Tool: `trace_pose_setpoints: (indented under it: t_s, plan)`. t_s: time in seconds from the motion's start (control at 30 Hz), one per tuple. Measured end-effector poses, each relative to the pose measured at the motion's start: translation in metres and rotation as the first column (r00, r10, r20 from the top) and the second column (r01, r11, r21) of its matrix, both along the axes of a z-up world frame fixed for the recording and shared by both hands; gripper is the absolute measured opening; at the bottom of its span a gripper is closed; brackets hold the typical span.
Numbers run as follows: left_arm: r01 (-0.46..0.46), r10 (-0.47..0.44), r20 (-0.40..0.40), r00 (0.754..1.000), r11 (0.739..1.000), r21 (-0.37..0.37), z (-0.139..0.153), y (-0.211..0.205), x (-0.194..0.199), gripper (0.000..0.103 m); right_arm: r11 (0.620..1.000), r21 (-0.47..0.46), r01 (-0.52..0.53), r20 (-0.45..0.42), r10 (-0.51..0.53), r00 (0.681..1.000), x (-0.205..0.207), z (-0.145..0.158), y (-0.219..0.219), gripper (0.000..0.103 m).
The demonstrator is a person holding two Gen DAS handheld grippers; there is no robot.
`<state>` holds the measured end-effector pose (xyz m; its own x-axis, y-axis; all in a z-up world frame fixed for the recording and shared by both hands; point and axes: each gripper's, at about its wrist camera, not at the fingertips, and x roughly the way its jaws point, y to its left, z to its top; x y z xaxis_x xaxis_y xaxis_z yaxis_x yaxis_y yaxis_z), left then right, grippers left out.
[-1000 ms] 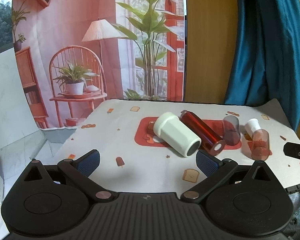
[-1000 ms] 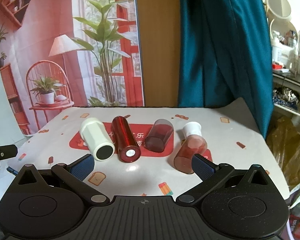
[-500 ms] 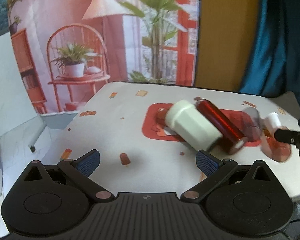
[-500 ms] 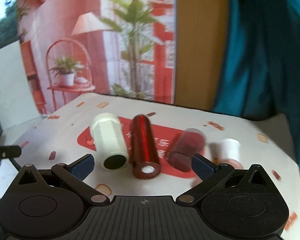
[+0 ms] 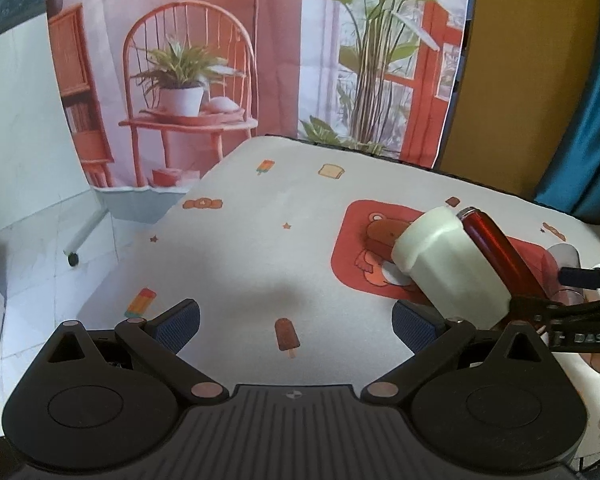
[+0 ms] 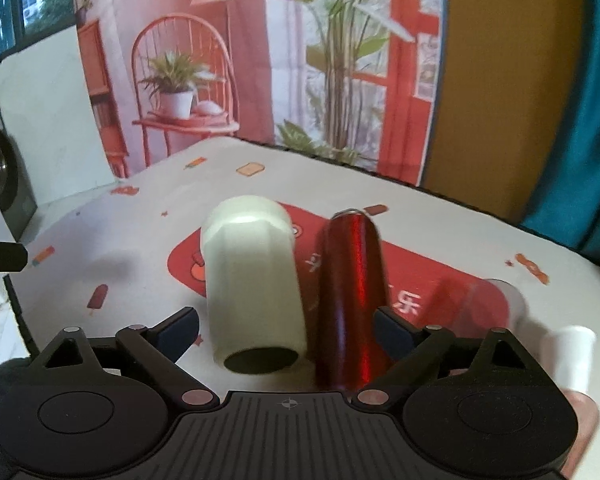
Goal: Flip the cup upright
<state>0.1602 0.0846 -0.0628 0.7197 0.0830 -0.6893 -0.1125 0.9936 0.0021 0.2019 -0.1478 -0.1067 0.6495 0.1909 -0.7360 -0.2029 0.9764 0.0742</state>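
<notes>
A white faceted cup (image 6: 252, 280) lies on its side on the red mat (image 6: 420, 276), its dark mouth towards me. A shiny red bottle (image 6: 352, 288) lies beside it on the right. My right gripper (image 6: 286, 330) is open; the cup and the red bottle both lie between its fingers. In the left wrist view the white cup (image 5: 448, 264) and red bottle (image 5: 500, 252) lie at the right. My left gripper (image 5: 296, 320) is open and empty over bare tablecloth, left of the cup.
A clear smoky cup (image 6: 484, 304) and a pink bottle with a white cap (image 6: 572, 356) lie to the right on the tablecloth (image 5: 260, 248). The table's left edge drops to a tiled floor (image 5: 40, 248). A printed backdrop (image 5: 260, 60) hangs behind.
Both grippers have moved forward and down towards the table. The right gripper has closed in so the white cup and red bottle now lie between its fingers. The left view has swung left.
</notes>
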Motion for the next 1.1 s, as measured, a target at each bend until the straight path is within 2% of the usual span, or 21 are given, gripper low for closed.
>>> trace_pose_setpoints:
  t_s: [0.1, 0.33, 0.5, 0.57, 0.7, 0.97, 1.1]
  plan:
    - [-0.007, 0.007, -0.017, 1.000, 1.000, -0.005, -0.007, 0.003, 0.004, 0.103, 0.999, 0.017, -0.027, -0.019, 0.027, 0.999, 0.017, -0.010, 0.012, 0.092]
    - [-0.037, 0.035, -0.061, 0.998, 0.999, -0.034, -0.023, 0.016, 0.012, 0.103, 0.996, -0.017, -0.084, -0.089, 0.083, 0.993, 0.061, -0.033, 0.038, 0.092]
    - [-0.042, 0.038, -0.068, 0.997, 0.997, -0.060, -0.033, 0.021, 0.014, 0.103, 0.998, 0.027, -0.055, -0.159, 0.058, 0.986, 0.091, -0.050, 0.040, 0.083]
    - [-0.050, 0.043, -0.083, 0.996, 0.996, -0.079, -0.037, 0.022, 0.017, 0.103, 0.998, 0.035, -0.057, -0.176, 0.062, 0.982, 0.095, -0.055, 0.041, 0.075]
    - [-0.050, 0.040, -0.096, 0.995, 0.994, -0.101, -0.041, 0.022, 0.020, 0.103, 0.996, 0.000, -0.087, -0.167, 0.086, 0.982, 0.087, -0.055, 0.048, 0.074]
    - [-0.035, 0.024, -0.089, 0.996, 0.991, -0.129, -0.039, 0.016, 0.014, 0.103, 0.991, 0.133, -0.025, -0.187, 0.050, 0.981, 0.057, -0.048, 0.034, 0.073]
    - [-0.024, 0.012, -0.084, 0.996, 0.991, -0.135, -0.037, 0.013, 0.011, 0.103, 0.987, 0.156, -0.029, -0.152, 0.053, 0.987, 0.041, -0.041, 0.032, 0.073]
